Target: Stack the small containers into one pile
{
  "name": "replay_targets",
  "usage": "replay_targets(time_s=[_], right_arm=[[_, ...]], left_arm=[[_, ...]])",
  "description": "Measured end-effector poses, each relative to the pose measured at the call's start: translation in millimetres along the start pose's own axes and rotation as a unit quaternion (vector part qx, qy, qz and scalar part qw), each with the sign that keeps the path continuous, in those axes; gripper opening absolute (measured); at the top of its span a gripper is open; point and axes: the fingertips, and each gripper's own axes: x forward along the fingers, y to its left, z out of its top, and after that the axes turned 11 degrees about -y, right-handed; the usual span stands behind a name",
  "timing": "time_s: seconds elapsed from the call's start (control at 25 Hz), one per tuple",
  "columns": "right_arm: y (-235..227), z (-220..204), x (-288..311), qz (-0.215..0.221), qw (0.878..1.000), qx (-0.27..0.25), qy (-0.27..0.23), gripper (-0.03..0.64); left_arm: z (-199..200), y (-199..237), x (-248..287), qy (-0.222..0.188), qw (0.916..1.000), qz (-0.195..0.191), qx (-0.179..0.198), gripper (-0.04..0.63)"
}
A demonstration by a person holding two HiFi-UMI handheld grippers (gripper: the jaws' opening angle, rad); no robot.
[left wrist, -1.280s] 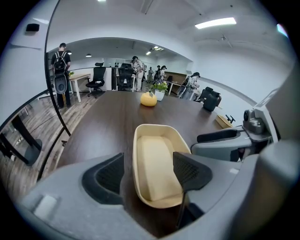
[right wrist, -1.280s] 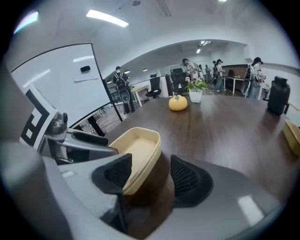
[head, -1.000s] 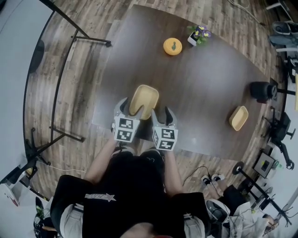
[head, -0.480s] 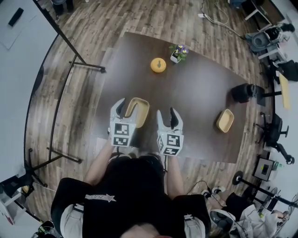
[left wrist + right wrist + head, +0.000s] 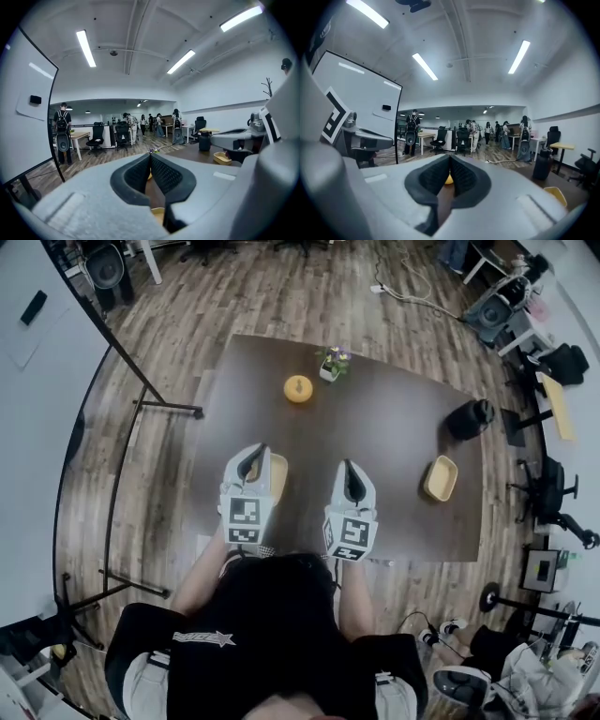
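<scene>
On the dark brown table (image 5: 394, 427) lie 2 small yellow containers, well apart from each other. The near container (image 5: 278, 476) is at the front part of the table, just beside the left gripper (image 5: 254, 456), on its right side. The body of this gripper covers a part of it, and I cannot tell if the 2 touch. The far container (image 5: 440, 478) lies at the right side of the table, near a black cylinder (image 5: 469, 418).

The left gripper has its 2 jaws fully together. In the left gripper view the ribbed pads meet at the tip and nothing is between them; only a small piece of yellow rim shows below them.

The right gripper (image 5: 348, 470) is over bare table, between the 2 containers. Its jaws are also pressed together and it holds nothing. In the right gripper view an orange round object (image 5: 298, 388) shows just behind the closed tips, farther away on the table.

Next to this orange object, at the far edge of the table, stands a small flower pot (image 5: 331, 363).
</scene>
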Motion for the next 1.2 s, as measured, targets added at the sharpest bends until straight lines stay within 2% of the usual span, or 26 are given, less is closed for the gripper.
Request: replay_targets(time_s=[0.28, 0.56, 0.76, 0.96, 1.2], right_arm=[[-30, 0, -19, -0.041, 0.999, -0.005, 0.003, 0.006], [-84, -9, -48, -0.101, 0.995, -0.01, 0.021, 0.006], [-134, -14, -77, -0.143, 0.989, -0.013, 0.032, 0.006], [-203, -20, -110, -0.18, 0.983, -0.014, 0.039, 0.006], [-283, -33, -138, -0.205, 0.977, -0.007, 0.051, 0.006]], left_arm=[[4, -35, 11, -0.005, 0.9987, -0.05, 0.007, 0.011], [1, -91, 37, -0.002, 0.9941, -0.108, 0.004, 0.011], [7, -150, 57, -0.006, 0.988, -0.154, -0.003, 0.011], [11, -229, 82, -0.005, 0.9806, -0.196, -0.005, 0.011], [17, -319, 113, -0.002, 0.9733, -0.229, -0.007, 0.011]])
